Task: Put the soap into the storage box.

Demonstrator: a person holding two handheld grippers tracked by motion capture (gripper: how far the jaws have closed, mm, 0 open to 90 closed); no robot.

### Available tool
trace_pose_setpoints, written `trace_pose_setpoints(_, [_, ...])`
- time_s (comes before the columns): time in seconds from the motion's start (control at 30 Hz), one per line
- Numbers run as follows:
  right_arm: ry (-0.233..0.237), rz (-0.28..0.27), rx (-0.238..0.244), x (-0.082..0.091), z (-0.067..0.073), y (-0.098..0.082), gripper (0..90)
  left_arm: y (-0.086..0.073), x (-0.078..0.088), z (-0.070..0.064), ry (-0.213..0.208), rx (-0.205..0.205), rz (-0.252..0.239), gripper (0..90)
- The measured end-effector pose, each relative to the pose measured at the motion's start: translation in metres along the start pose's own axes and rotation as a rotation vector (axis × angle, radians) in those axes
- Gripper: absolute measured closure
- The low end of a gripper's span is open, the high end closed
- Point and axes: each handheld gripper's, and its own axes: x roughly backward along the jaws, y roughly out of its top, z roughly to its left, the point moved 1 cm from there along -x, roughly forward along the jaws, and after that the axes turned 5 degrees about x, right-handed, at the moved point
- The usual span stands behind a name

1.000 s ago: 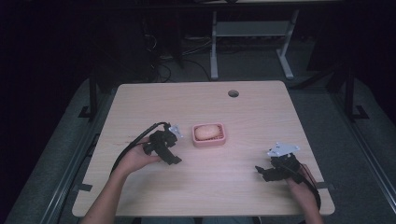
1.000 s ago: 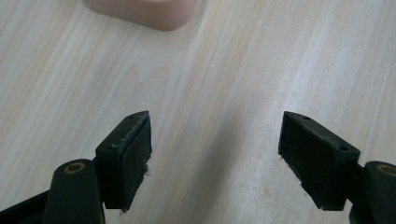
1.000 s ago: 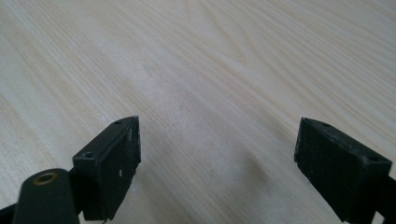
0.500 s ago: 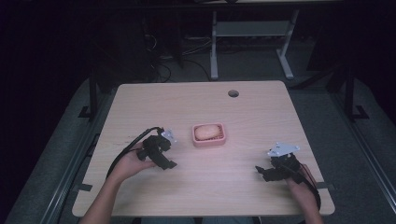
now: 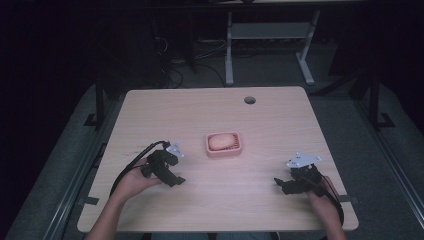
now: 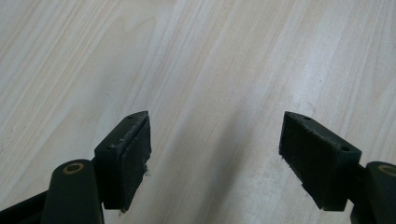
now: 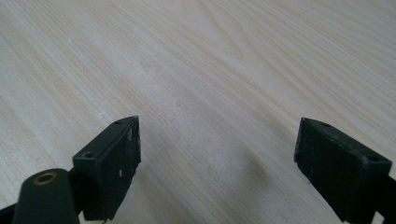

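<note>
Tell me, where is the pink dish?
In the high view, the pink dish sits mid-table, nearer the left hand-held gripper than the right hand-held gripper.

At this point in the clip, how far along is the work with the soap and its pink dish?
Looks done: the soap lies in the pink dish at mid-table. In hand: nothing. The left gripper sits left of the dish with jaws open over bare table; the right gripper rests near the right front edge, also open and empty. Left: judging by this, little or nothing with the dish; neither gripper touches it.

Both tools [image 5: 176, 181] [image 5: 278, 184] wide apart, empty
</note>
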Motion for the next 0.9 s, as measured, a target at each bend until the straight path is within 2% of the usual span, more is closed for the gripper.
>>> trace_pose_setpoints(0.63, [0.002,0.007,-0.005,0.000,0.000,-0.001,13.9,-0.020,0.007,-0.005,0.018,0.011,-0.008,24.8])
trace_pose_setpoints(0.9, [-0.001,0.009,-0.008,0.001,-0.001,-0.003,13.9,-0.028,0.011,-0.009,0.022,0.000,-0.011,24.7])
